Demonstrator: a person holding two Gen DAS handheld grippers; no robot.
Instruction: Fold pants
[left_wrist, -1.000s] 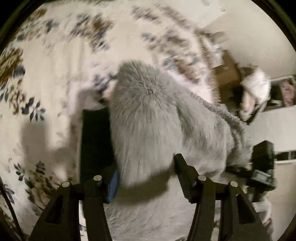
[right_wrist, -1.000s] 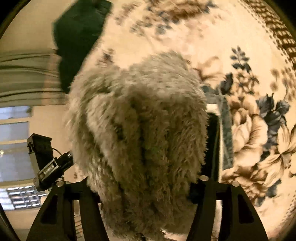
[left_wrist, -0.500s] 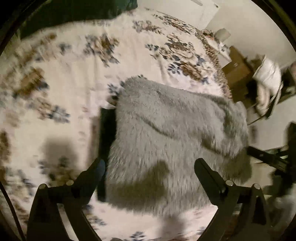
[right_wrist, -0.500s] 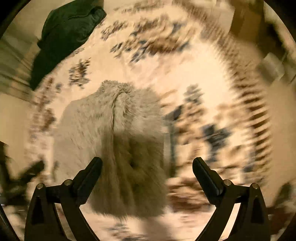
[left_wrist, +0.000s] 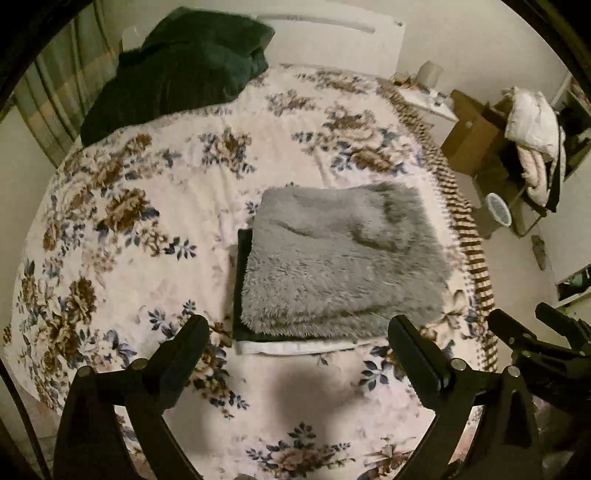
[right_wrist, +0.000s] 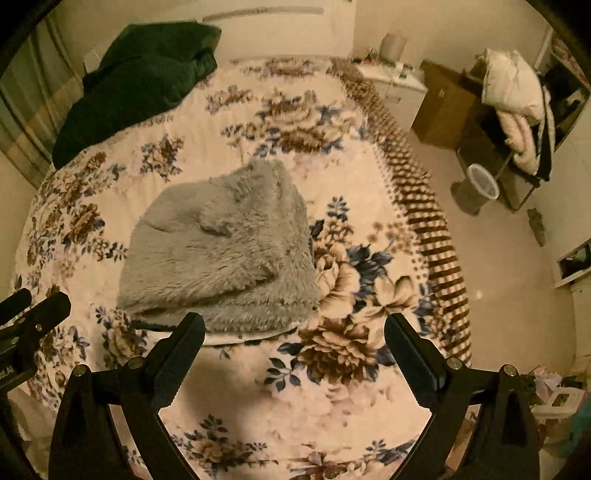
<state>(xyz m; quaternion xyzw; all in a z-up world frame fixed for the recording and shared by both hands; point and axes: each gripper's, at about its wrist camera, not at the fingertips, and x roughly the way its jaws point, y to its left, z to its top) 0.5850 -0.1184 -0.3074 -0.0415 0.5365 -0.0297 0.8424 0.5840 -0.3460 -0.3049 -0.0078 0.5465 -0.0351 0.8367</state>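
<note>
Both sets of tongs gaping wide and gripping nothing: left gripper (left_wrist: 295, 349) hanging above the near bedspread, right gripper (right_wrist: 294, 345) hanging just beside it, over the flowered cloth. Lying folded just ahead, the fluffy grey pants (left_wrist: 343, 258), stacked on a dark garment (left_wrist: 241, 280) and a white one (left_wrist: 295, 347) whose edges are peeking out at the near and left sides. Judging the fold as essentially done; for finishing well, pressing down any lifted ridge on top and squaring the near edge, coming in low so as not to drag the layers underneath. Spreading all round, the floral bedspread (left_wrist: 147, 229), with a dark green blanket (left_wrist: 177, 70) heaped at the far corner, well apart. Sitting beyond the bed's right edge, a cardboard box (left_wrist: 469, 144) and a small bin (right_wrist: 476, 188), neither blocking the work.
</note>
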